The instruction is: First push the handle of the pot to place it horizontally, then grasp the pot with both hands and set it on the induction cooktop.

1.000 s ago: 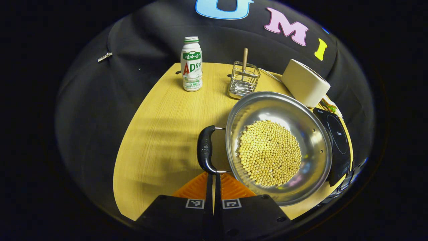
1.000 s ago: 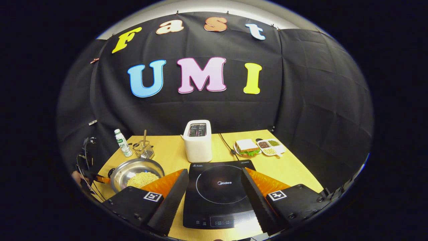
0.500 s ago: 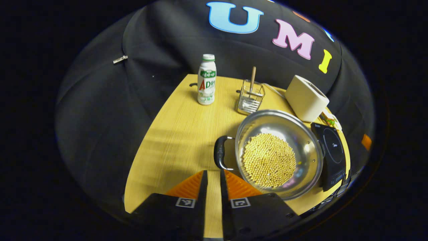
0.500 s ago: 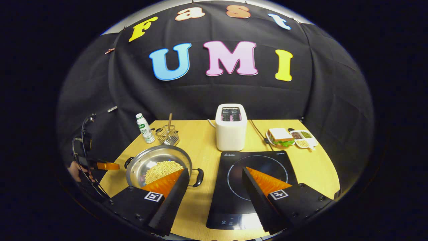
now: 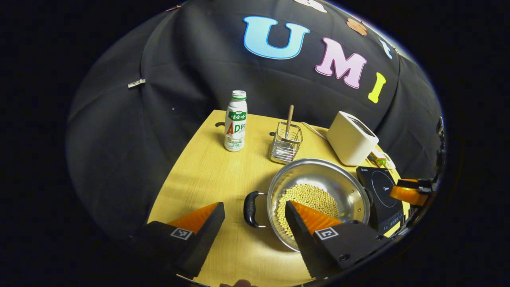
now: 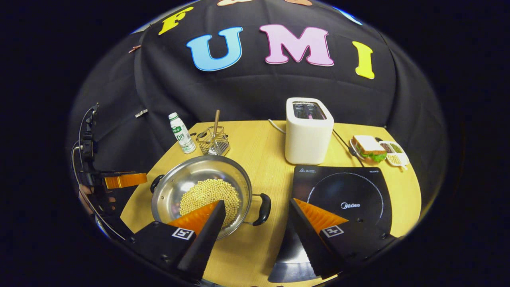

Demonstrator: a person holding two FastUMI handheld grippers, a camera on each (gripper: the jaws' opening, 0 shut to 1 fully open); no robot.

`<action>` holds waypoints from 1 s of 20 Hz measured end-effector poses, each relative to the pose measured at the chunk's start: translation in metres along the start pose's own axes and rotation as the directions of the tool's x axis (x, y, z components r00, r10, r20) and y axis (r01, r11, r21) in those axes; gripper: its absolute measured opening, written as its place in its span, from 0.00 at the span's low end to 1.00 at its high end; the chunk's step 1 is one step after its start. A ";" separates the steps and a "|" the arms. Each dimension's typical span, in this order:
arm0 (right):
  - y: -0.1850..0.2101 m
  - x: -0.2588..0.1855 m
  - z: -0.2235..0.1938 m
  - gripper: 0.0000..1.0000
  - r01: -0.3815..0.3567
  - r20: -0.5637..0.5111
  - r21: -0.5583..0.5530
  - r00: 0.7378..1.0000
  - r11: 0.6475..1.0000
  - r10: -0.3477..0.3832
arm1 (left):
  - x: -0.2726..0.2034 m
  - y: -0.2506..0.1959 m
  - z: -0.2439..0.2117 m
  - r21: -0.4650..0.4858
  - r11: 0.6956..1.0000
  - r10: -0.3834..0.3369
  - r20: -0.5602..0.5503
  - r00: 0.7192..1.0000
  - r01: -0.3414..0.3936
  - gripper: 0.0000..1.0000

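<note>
Steel pot (image 6: 201,191) of beans sits on the table (image 6: 255,143), left of the cooktop (image 6: 344,195). My left hand-held gripper (image 5: 255,221) and right hand-held gripper (image 6: 257,215) are open, empty. Step: two-handed grasp; next, each closes on a handle (image 6: 263,209)

The pot (image 6: 201,187) is shiny polished metal with glossy black plastic handles (image 6: 263,209); the tabletop (image 6: 263,147) is matt pale wood grain; the induction cooktop (image 6: 342,195) is smooth black glass.
</note>
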State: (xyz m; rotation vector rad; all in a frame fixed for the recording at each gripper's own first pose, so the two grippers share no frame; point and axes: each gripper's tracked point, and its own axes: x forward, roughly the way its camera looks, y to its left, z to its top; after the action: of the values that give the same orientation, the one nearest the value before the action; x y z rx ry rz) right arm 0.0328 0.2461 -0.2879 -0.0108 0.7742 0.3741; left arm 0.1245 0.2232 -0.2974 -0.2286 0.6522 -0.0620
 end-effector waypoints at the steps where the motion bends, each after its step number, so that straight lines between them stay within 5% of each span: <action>1: -0.001 0.009 -0.002 1.00 -0.002 -0.011 0.010 1.000 1.000 0.003 | 0.005 0.001 -0.001 -0.005 1.000 -0.004 -0.004 1.000 0.004 0.95; 9: -0.002 0.058 -0.041 0.99 -0.002 -0.163 0.142 0.986 0.990 0.026 | 0.044 0.001 -0.012 -0.034 0.998 -0.053 -0.045 0.998 0.051 0.95; 17: 0.006 0.087 -0.066 0.96 -0.015 -0.248 0.159 0.967 0.987 0.054 | 0.072 -0.013 -0.035 -0.073 0.990 -0.130 -0.140 0.982 0.121 0.93; 20: 0.003 0.094 -0.073 0.76 0.007 -0.274 0.165 0.961 0.986 0.039 | 0.078 -0.015 -0.040 -0.069 0.989 -0.143 -0.165 0.976 0.134 0.88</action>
State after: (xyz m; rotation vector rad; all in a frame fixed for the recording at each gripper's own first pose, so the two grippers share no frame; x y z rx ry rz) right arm 0.0438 0.2692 -0.4044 0.1006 1.0808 0.3268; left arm 0.1628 0.1905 -0.3711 -0.3268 0.8078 -0.1986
